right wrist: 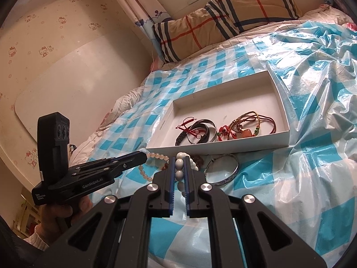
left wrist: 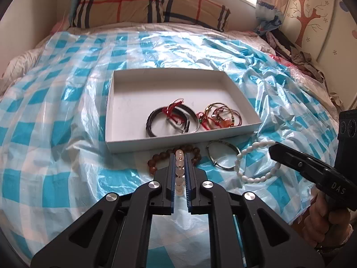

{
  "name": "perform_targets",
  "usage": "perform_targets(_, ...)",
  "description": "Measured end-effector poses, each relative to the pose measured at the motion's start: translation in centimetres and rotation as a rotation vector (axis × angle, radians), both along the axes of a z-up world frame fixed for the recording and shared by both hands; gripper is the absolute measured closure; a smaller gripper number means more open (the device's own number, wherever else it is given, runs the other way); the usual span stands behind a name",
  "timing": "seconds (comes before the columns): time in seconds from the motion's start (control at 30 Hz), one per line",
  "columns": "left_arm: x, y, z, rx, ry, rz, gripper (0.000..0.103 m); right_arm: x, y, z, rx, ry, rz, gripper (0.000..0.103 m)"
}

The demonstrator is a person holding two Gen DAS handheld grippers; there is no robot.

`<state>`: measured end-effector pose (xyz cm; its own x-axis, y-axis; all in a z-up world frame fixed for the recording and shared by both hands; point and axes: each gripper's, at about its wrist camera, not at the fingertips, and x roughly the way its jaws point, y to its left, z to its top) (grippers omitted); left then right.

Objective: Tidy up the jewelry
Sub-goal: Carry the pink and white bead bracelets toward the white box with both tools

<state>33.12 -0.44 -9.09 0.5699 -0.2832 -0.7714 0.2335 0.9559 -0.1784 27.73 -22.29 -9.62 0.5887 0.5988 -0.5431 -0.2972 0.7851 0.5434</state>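
My left gripper (left wrist: 180,156) is shut on a pale pink bead bracelet (left wrist: 179,172), held just in front of the white box (left wrist: 169,141). In the right wrist view the left gripper (right wrist: 142,156) comes in from the left, and the pink bracelet (right wrist: 156,155) hangs from its tip. My right gripper (right wrist: 179,159) is shut on a white bead bracelet (right wrist: 179,174). From the left wrist view, the right gripper (left wrist: 273,148) holds that white loop (left wrist: 252,180) to the right. A brown bead bracelet (left wrist: 156,158) and a silver bangle (left wrist: 223,143) lie on the sheet below.
The box (right wrist: 223,149) holds dark bangles (left wrist: 154,120) and red cord bracelets (left wrist: 214,116); its left half is bare. A crinkled blue-and-white checked plastic sheet (left wrist: 67,111) covers the bed. A plaid pillow (left wrist: 142,4) lies at the head, with piled clothes (left wrist: 296,53) on the right.
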Motion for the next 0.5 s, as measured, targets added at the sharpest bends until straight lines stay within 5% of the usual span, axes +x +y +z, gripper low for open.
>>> perform_targets(0.33, 0.6, 0.4, -4.2, 0.041, 0.144, -0.015, 0.094, 0.5, -2.0, -4.1, -0.079, 0.144, -0.069, 0.095)
perform_targets(0.5, 0.9, 0.3, -4.4, 0.052, 0.145, -0.02, 0.072, 0.5, -2.0, -4.6, -0.083, 0.163, -0.06, 0.095)
